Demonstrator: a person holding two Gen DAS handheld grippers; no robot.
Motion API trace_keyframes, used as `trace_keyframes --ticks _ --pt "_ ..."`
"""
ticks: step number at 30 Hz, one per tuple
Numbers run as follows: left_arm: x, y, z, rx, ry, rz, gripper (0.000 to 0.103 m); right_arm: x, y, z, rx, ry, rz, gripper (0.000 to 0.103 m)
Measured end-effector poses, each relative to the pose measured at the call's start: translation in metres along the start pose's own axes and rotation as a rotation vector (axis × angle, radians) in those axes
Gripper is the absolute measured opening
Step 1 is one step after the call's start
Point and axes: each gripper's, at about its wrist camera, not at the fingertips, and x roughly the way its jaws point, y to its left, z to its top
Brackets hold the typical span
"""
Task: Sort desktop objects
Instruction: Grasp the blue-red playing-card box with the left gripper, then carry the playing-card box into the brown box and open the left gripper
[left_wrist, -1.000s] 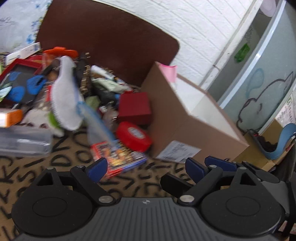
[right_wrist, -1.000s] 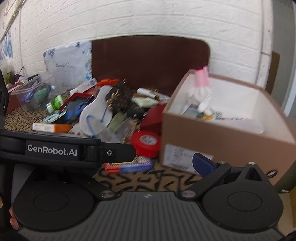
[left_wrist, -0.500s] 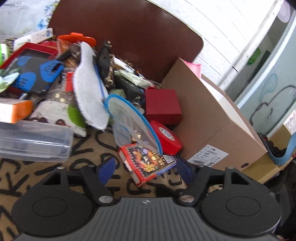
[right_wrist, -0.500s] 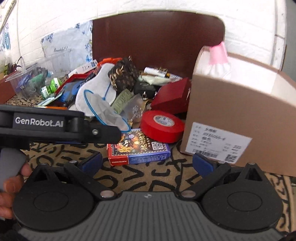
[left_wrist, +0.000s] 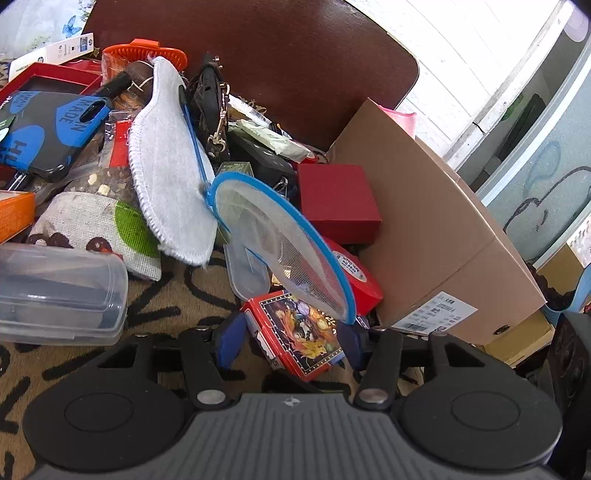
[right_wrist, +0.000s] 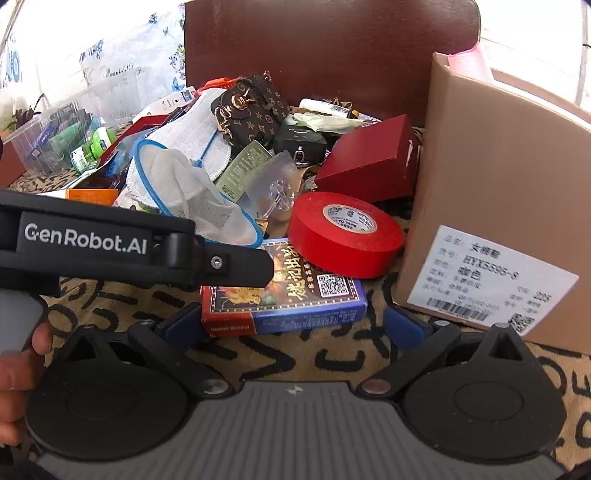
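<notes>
At the far left a black-and-blue phone case (left_wrist: 40, 129) is showing the letters "MADE". Next to it, the left gripper (left_wrist: 291, 338) is straddling a red-and-blue card box (left_wrist: 299, 334) lying on the letter-patterned cloth (left_wrist: 192, 291); its jaws have just been closing, the blue pads sitting at the box's two sides, though whether they are pressing on it I cannot tell. Its arm is carrying the words "GenRobot.AI". The right gripper (right_wrist: 291, 326) is standing released, pads wide of the box's ends. Just right, a red tape roll (right_wrist: 345, 234) is touching the box. Rightmost, a cardboard box (right_wrist: 509, 192) is wearing a barcode label reading "225".
</notes>
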Motion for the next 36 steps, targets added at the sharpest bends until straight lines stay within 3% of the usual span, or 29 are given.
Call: trace_keyframes --ticks 2,4,6,11,21,29,33,36 --pt "0.001 0.000 -0.001 0.012 -0.001 0.001 0.056 0.002 0.002 0.001 -0.012 0.000 -0.003 0.100" --pt "0.000 -0.002 -0.002 0.035 0.000 0.016 0.049 0.002 0.006 0.001 -0.039 -0.021 -0.016 0.089" --pt "-0.002 -0.003 -0.003 0.049 0.007 0.034 0.039 0.001 0.011 0.001 -0.063 -0.022 -0.034 0.088" --pt "-0.012 -0.001 -0.006 0.028 0.049 0.014 0.033 -0.008 0.018 0.000 -0.070 0.000 -0.057 0.087" --pt "-0.042 -0.009 -0.032 0.053 0.147 -0.028 0.034 -0.052 0.031 -0.030 -0.044 0.066 -0.044 0.087" --pt "-0.045 -0.020 -0.042 0.087 0.141 -0.014 0.053 -0.075 0.035 -0.050 -0.034 0.057 -0.013 0.088" --pt "-0.047 -0.030 -0.047 0.177 0.142 0.012 0.049 -0.077 0.038 -0.050 -0.050 0.060 -0.027 0.089" --pt "-0.047 -0.030 -0.049 0.175 0.142 0.021 0.051 -0.077 0.035 -0.052 -0.035 0.056 -0.017 0.089"
